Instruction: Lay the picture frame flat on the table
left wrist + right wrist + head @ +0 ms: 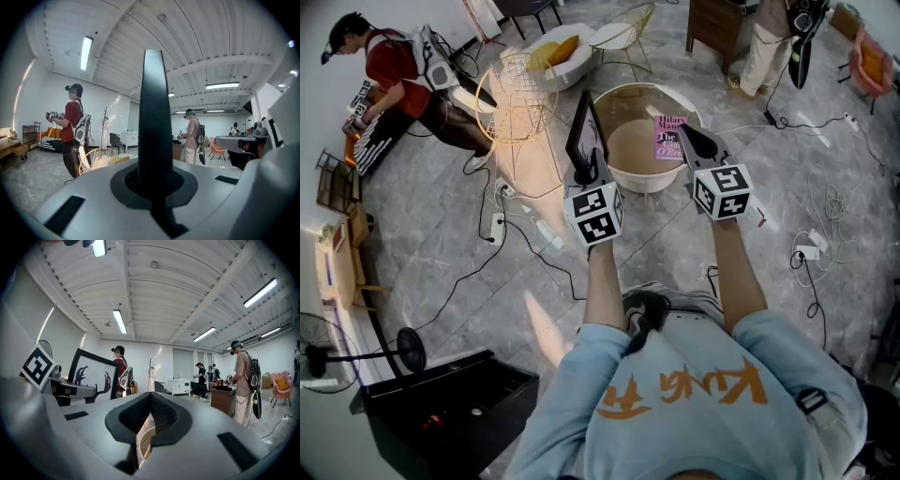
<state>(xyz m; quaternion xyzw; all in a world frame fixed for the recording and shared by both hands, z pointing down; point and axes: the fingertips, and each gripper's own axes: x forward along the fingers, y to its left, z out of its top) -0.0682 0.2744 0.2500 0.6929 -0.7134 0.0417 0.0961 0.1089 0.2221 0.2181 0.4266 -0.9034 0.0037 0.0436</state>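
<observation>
The black picture frame (579, 127) stands upright and edge-on over the left rim of the round table (630, 155). My left gripper (586, 161) is shut on its lower edge. In the left gripper view the frame (154, 117) rises as a dark vertical bar out of the jaws. The right gripper view shows its face (91, 376), a dark branching figure on white, with the left gripper (51, 385) below it. My right gripper (692, 139) hovers over the table's right side, next to a pink book (670, 138). Its fingertips (151, 397) meet, with nothing between them.
A wire-frame stool (517, 94) stands left of the table, with a white seat holding yellow cushions (558, 52) behind it. Cables and a power strip (497, 225) lie on the floor. A person in red (398, 70) crouches at far left. A black case (441, 403) sits at bottom left.
</observation>
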